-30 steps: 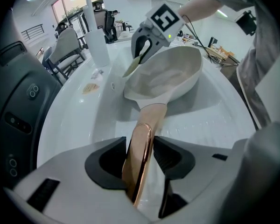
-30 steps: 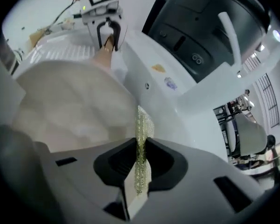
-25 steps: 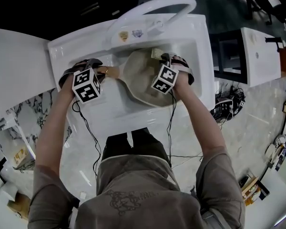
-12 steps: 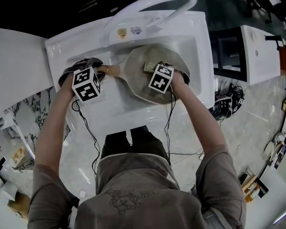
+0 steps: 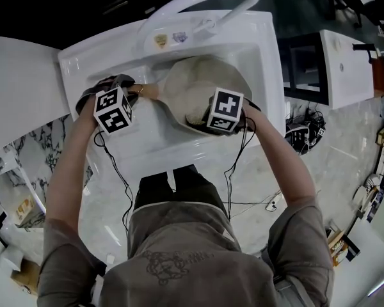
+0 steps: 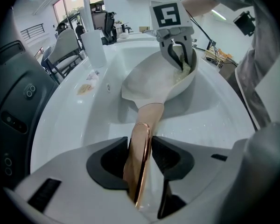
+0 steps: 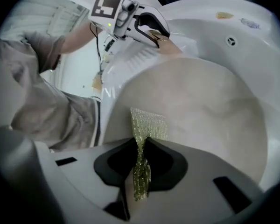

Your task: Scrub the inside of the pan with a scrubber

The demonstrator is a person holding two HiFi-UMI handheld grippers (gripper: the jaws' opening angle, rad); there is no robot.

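Note:
A beige pan (image 5: 195, 85) lies tilted in the white sink (image 5: 269, 50). Its copper-edged handle (image 5: 148, 93) points left. My left gripper (image 5: 136, 91) has that handle (image 6: 139, 148) between its jaws, which are closing and press on it. My right gripper (image 5: 203, 118) is shut on a yellow-green mesh scrubber (image 7: 149, 125). The scrubber rests on the pan's inner surface (image 7: 200, 101) by the near rim. The left gripper view shows the right gripper (image 6: 179, 62) inside the pan (image 6: 151, 83). The right gripper view shows the left gripper (image 7: 151, 34) on the handle.
A curved white faucet (image 5: 205, 2) arches over the sink's far edge, with two small stickers (image 5: 168, 39) below it. The person's trousers and cables lie at the sink's near edge. A white counter (image 5: 19, 88) is on the left and a dark shelf unit (image 5: 307, 62) on the right.
The right gripper has dragged the scrubber from the pan's far side across to its near rim, toward the person. The left gripper and handle have hardly moved.

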